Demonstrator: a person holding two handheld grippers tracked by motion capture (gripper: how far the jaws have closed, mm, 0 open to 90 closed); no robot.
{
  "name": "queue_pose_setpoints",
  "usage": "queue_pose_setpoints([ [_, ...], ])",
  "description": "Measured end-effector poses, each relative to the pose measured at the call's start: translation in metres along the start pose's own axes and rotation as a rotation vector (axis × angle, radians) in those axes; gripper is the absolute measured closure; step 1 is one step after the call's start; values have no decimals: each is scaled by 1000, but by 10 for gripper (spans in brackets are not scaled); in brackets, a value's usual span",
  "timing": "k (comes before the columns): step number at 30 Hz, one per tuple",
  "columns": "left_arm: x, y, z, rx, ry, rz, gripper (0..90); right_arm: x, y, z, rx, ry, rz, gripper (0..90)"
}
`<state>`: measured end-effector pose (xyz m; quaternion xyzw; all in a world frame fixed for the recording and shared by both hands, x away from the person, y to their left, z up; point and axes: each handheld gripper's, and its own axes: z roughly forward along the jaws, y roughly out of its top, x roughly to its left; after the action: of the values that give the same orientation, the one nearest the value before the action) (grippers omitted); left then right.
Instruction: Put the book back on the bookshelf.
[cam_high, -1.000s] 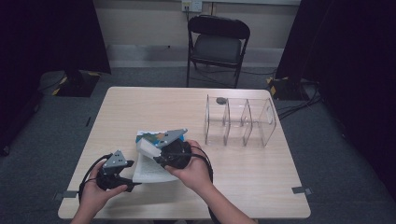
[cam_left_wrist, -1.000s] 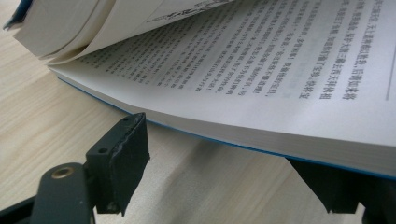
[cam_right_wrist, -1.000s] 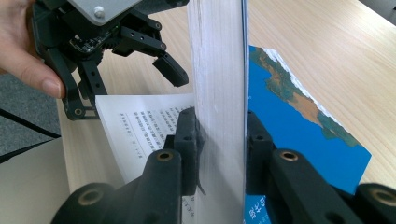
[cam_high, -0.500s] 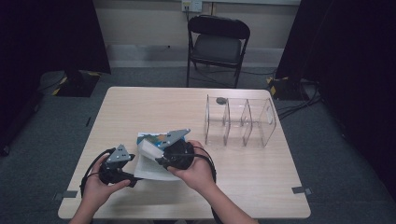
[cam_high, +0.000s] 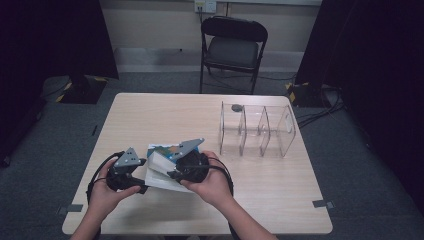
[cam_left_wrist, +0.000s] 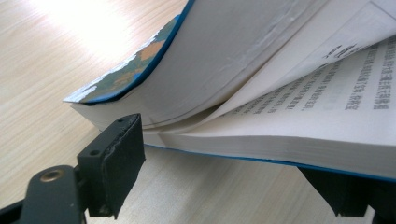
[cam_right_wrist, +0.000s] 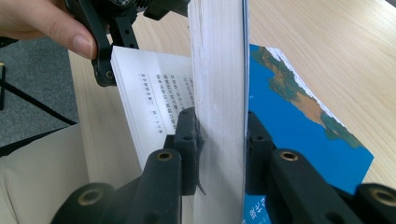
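A paperback book (cam_high: 161, 167) lay half open near the front edge of the wooden table (cam_high: 280, 180), its blue map-printed cover (cam_right_wrist: 299, 116) and a thick wad of pages lifted away from the printed pages (cam_left_wrist: 327, 93) below. We saw the right gripper (cam_right_wrist: 219, 140) clamped on that raised wad, one black jaw pressed to the page edges and the other against the cover. The left gripper (cam_left_wrist: 224, 182) sat at the book's lower left corner with its jaws apart, one on either side of the lower stack of pages, pressing nothing. A hand (cam_high: 105, 192) steadied each tool. Farther back on the table stood a clear plastic divider rack (cam_high: 257, 129), well apart from the book, and beyond it a black folding chair (cam_high: 232, 47).
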<state>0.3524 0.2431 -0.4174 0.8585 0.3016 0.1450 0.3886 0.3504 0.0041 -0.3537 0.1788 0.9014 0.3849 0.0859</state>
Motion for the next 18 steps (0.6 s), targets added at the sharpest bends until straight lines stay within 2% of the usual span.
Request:
queue_pose_setpoints([
  [1,0,1,0,4,-1,-1,176,-1,1,-1,0,6,-8,729],
  [2,1,2,-1,9,4,18,176,-1,1,-1,0,6,-8,729],
  [5,1,4,-3,14,-2,19,176,0,2,-2,4,13,0,729],
  [15,1,6,-3,8,-18,22,172,0,3,-3,16,26,-21,728],
  [18,2,7,-5,15,-21,33,169,0,4,-4,16,29,-16,727],
])
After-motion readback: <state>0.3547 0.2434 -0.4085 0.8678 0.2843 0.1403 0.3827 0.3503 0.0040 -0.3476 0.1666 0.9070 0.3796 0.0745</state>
